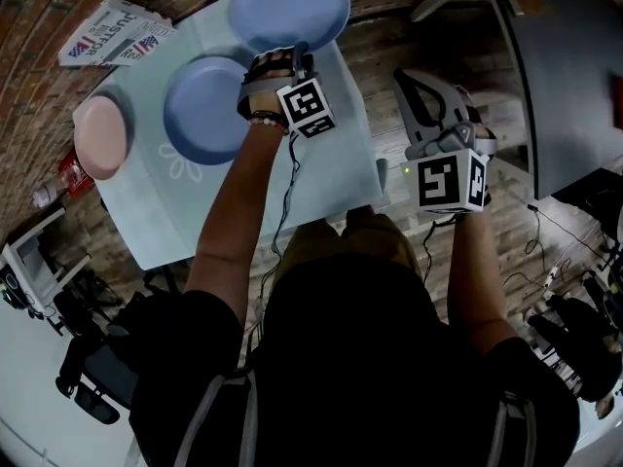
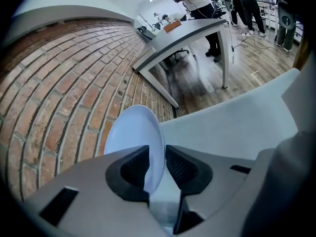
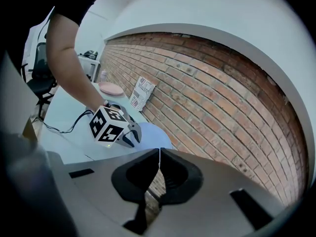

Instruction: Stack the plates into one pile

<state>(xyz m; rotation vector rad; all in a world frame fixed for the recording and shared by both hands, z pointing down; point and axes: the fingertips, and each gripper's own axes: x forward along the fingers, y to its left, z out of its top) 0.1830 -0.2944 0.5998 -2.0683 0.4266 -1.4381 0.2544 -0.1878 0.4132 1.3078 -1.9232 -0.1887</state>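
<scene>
Left arm stretches toward eleven o'clock, left gripper (image 1: pixel 284 54) clamping the blue plate (image 1: pixel 292 6); right gripper (image 1: pixel 409 81), at one o'clock, closed and empty.

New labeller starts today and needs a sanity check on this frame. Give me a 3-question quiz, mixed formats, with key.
1. Pick one: the left gripper is shut on A) nothing B) the rim of a blue plate C) a cup.
2. True or false: the right gripper has its jaws apart.
3. Fill in: ___ plates lie on the table with no gripper on them.

Key
1. B.
2. False: the jaws are together with nothing between them.
3. Two: the second blue plate and the pink plate.
</scene>
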